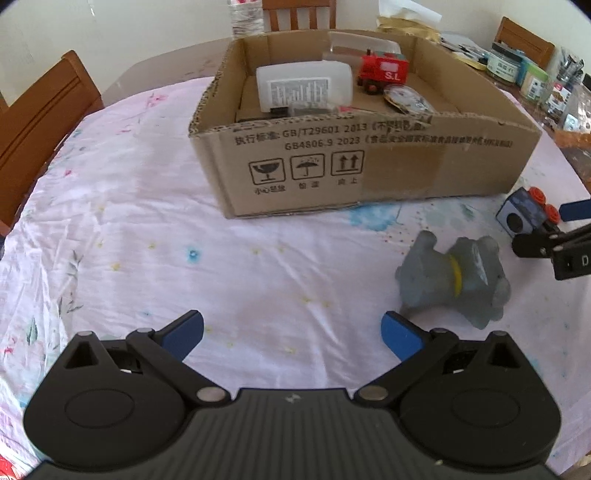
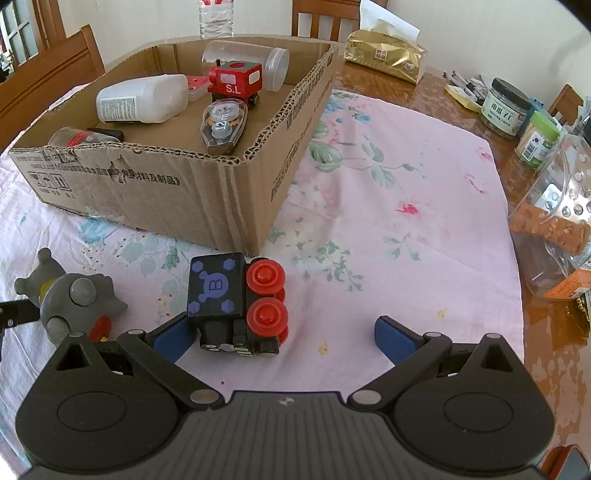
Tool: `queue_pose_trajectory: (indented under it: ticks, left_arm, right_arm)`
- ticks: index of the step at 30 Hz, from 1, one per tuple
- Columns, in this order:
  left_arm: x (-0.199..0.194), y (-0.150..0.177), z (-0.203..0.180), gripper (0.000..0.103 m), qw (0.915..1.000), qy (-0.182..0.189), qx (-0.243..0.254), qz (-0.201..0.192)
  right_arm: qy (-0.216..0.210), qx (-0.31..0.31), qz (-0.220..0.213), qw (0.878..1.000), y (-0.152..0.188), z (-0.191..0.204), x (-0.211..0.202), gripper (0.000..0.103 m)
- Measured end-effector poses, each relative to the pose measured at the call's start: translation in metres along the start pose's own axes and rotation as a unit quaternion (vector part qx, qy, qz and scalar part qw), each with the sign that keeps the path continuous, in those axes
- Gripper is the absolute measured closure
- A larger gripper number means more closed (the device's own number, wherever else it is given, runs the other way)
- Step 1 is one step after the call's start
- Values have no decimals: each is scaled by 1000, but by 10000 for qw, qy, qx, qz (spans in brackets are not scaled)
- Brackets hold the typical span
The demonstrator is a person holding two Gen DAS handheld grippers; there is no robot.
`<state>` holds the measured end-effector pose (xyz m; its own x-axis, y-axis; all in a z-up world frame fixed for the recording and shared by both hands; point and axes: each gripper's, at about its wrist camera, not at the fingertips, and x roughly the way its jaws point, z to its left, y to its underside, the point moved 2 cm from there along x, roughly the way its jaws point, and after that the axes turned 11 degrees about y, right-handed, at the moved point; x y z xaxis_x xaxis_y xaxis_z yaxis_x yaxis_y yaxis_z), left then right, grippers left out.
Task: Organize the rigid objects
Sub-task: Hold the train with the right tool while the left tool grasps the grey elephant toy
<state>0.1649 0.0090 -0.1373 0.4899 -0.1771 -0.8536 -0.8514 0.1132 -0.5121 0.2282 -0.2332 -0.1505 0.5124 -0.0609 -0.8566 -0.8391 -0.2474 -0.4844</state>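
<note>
A cardboard box (image 1: 369, 162) (image 2: 207, 195) stands on the flowered cloth. It holds a red toy train (image 2: 236, 83), a white bottle (image 2: 142, 98), a clear jar (image 2: 245, 61) and a tape dispenser (image 2: 223, 125). A grey rubber toy (image 1: 452, 277) (image 2: 70, 299) lies in front of the box. A black toy train with red wheels (image 2: 236, 302) (image 1: 526, 214) lies on its side beside it. My left gripper (image 1: 291, 332) is open and empty, the grey toy just beyond its right finger. My right gripper (image 2: 282, 334) is open, the black train by its left finger.
Wooden chairs (image 1: 40, 110) stand at the table's left and far side. Jars (image 2: 504, 107), a plastic container (image 2: 554, 221) and a gold tissue pack (image 2: 386, 61) crowd the bare table at the right. A water bottle (image 2: 216, 18) stands behind the box.
</note>
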Motion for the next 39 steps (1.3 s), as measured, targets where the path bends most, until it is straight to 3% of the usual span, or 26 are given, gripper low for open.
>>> queue_pose_trajectory:
  ticks: [7, 11, 24, 33, 37, 39]
  left_arm:
    - [-20, 18, -22, 1, 9994, 355, 50, -25]
    - [-25, 20, -47, 1, 9974, 605, 280, -257]
    - [-1, -1, -81, 1, 9966, 478, 311, -597]
    - [7, -10, -86, 9, 9966, 482, 176, -638]
    - [14, -12, -86, 25, 9972, 511, 60, -542]
    - [17, -12, -85, 28, 9976, 490, -12, -488]
  right_arm:
    - [-163, -268, -89, 9995, 5, 0, -3, 0]
    - [-293, -452, -205, 9983, 10, -1, -5, 0]
    - [-639, -907, -530, 9924, 24, -9, -12, 0]
    - [-686, -953, -575, 9914, 28, -12, -15, 0]
    - [-672, -942, -549, 9918, 28, -12, -15, 0]
    - [-662, -932, -539, 9920, 28, -11, -15, 0]
